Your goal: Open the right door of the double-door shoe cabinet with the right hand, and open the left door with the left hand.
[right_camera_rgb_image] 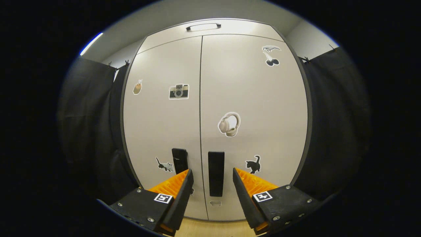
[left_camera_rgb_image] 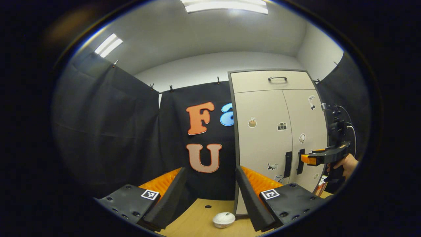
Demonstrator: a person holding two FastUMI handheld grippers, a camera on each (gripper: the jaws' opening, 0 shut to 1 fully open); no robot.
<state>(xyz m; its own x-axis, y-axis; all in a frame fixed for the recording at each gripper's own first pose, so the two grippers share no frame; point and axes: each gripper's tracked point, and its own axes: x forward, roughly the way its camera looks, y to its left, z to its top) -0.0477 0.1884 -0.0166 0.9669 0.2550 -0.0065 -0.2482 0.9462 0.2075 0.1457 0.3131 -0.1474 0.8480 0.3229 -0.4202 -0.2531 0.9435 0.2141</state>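
Both doors stand closed; the right gripper point(right_camera_rgb_image: 212, 179), spread wide, frames the right door's handle point(right_camera_rgb_image: 216, 173) (a stiff upright bar, best pinched mid-length). The left gripper point(left_camera_rgb_image: 208, 187), also spread, hangs well apart from the cabinet point(left_camera_rgb_image: 263, 108).

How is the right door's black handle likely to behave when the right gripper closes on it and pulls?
The right door handle looks like a stiff vertical bar, so it probably won't flex. Its smooth finish may slip between the fingers. The right door is tall and flat, so it should swing rather than tip.
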